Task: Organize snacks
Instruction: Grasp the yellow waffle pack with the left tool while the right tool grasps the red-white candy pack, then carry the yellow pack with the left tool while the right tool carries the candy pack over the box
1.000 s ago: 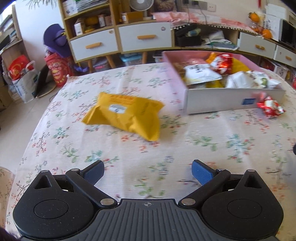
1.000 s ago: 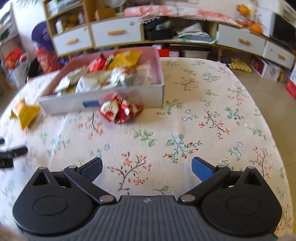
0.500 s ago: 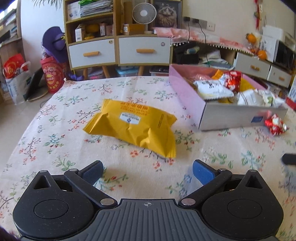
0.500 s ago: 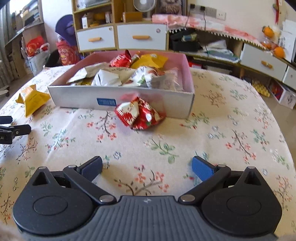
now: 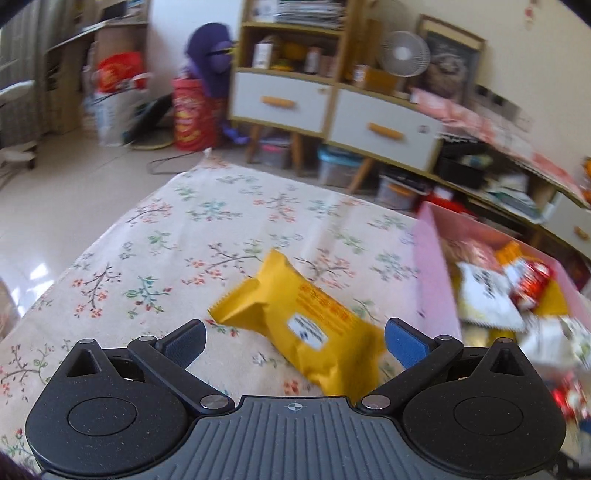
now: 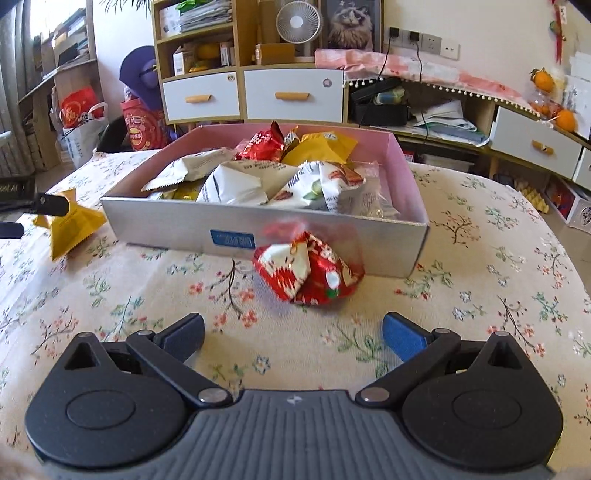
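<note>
1. I hold my left gripper [image 5: 293,343] spread wide, nothing between its pads, low over the table. The yellow packet [image 5: 301,330] lies flat on the cloth with its near end already between my two fingers, slanting away to the front left.
2. My right gripper [image 6: 291,338] is also wide open and empty. The red packet [image 6: 308,273] lies on the cloth a little ahead of its fingers, just in front of the near wall of the box [image 6: 177,227].
3. I judge the step in hand to be the reach for the last two loose snacks; neither is gripped yet.
4. The next move calls for bringing the left fingers round the yellow packet's middle and closing gently, since a puffed foil bag may slip or crush. The right needs to go forward until the red packet sits between its pads.
5. The box, pink inside, stands to the right of my left gripper and straight ahead of my right, already heaped with white, red and yellow packets.
6. The tablecloth [image 6: 480,295] is pale with small flower sprigs. Beyond the table stand a shelf unit with white drawers [image 6: 291,96], a small fan [image 6: 297,22], red bags on the floor and oranges far right.
</note>
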`<action>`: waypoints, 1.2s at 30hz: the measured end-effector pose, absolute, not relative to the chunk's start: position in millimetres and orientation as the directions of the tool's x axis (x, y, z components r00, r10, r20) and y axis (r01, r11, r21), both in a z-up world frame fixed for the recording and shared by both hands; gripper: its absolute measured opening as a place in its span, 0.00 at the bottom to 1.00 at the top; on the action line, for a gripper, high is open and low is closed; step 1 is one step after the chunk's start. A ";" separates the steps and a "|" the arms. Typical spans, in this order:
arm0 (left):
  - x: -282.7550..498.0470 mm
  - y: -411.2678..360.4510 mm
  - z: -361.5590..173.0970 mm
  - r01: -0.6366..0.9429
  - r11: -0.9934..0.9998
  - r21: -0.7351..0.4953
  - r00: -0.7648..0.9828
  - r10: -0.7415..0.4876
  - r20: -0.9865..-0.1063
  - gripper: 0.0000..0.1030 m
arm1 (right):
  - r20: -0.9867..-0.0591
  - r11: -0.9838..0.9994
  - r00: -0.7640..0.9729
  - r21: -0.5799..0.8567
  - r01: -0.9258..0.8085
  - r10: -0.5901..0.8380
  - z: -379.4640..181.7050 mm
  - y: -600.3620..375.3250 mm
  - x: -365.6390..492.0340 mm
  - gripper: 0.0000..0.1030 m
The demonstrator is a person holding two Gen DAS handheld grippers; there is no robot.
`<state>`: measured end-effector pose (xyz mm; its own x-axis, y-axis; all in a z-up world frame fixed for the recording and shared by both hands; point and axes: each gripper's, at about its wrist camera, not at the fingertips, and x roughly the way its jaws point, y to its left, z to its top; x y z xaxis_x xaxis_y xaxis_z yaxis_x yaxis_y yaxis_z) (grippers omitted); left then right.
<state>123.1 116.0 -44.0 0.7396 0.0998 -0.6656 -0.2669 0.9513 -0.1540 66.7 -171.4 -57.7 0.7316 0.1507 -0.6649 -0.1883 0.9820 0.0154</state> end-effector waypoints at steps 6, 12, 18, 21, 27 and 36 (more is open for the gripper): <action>141.7 115.4 -45.9 -0.392 0.896 -0.210 0.699 0.141 -0.701 0.98 | -0.652 0.986 0.750 -0.014 -0.165 0.116 -57.2 -165.7 70.5 1.00; 156.5 113.9 -54.3 -0.488 0.838 -0.246 0.636 0.148 -0.758 0.81 | -0.636 0.985 0.763 -0.024 -0.172 0.118 -51.3 -166.2 74.7 0.95; 154.0 108.7 -55.5 -0.495 0.838 -0.230 0.623 0.158 -0.766 0.45 | -0.661 0.987 0.743 -0.015 -0.157 0.108 -52.4 -170.1 82.2 0.78; 151.2 109.8 -54.0 -0.474 0.851 -0.226 0.620 0.140 -0.772 0.37 | -0.661 0.988 0.741 -0.003 -0.155 0.114 -51.7 -172.2 83.7 0.70; 141.4 111.7 -51.9 -0.433 0.869 -0.239 0.619 0.094 -0.780 0.36 | -0.666 0.984 0.733 0.014 -0.176 0.140 -49.0 -174.5 83.2 0.48; 121.4 110.1 -46.0 -0.368 0.892 -0.261 0.617 0.024 -0.786 0.35 | -0.673 0.977 0.711 0.086 -0.197 0.203 -42.4 -184.0 82.1 0.35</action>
